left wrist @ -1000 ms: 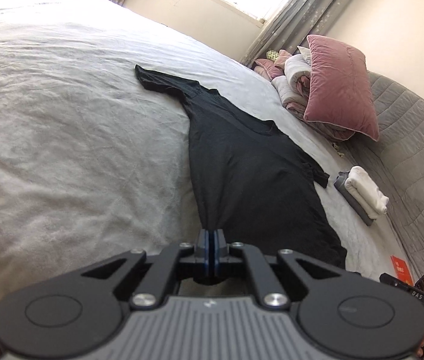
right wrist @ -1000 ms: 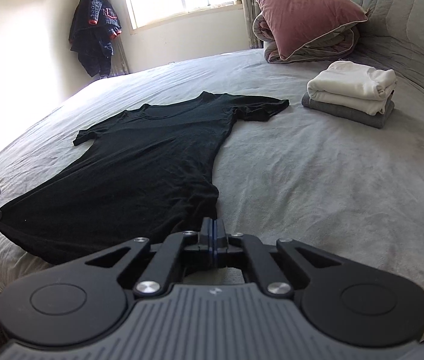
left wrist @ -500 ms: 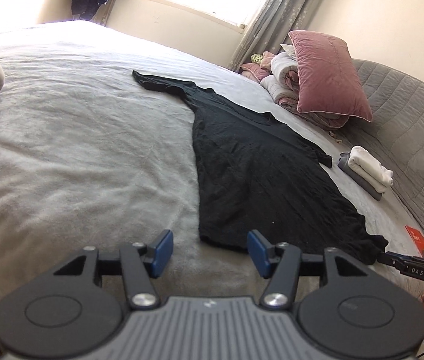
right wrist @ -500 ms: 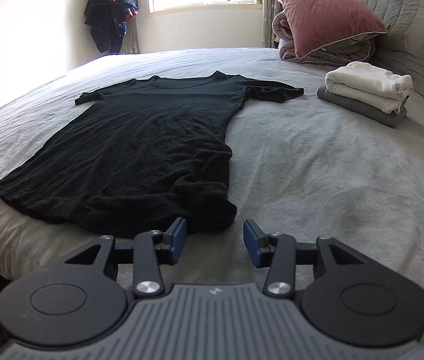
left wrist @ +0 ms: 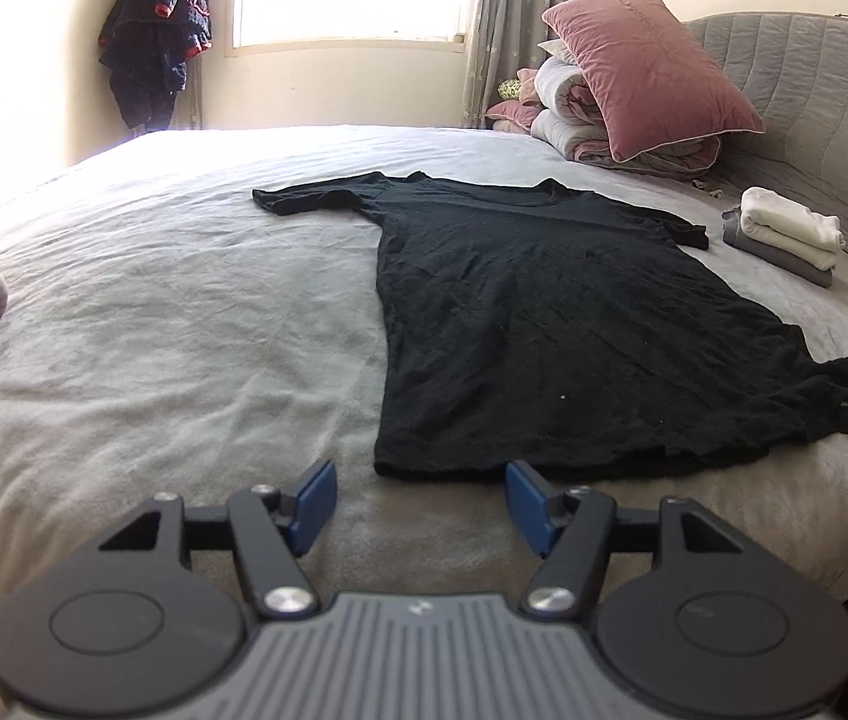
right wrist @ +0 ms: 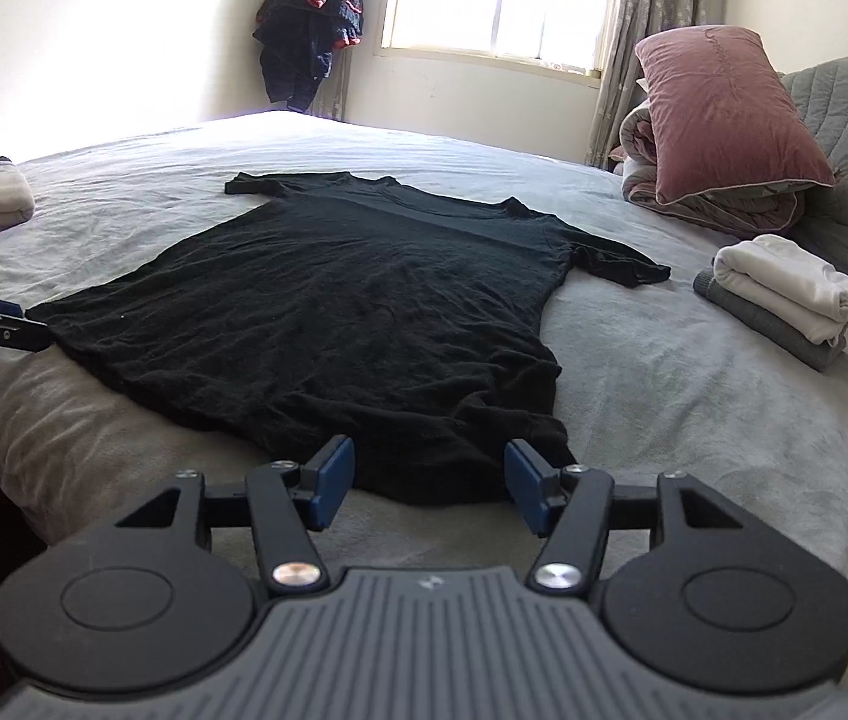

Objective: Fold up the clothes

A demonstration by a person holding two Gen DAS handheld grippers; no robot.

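Flat, black T-shirt [right wrist: 340, 312] lies lengthwise, collar toward window; both hand-held grippers spread, empty

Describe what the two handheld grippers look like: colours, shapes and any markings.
Both look alike. The left gripper and right gripper each have two blue pads on black angled linkage arms with silver pivot screws. Behind sits a grey ribbed body with a small logo, flanked by two round black discs with embossed circles. No cables, hands or sleeves show.
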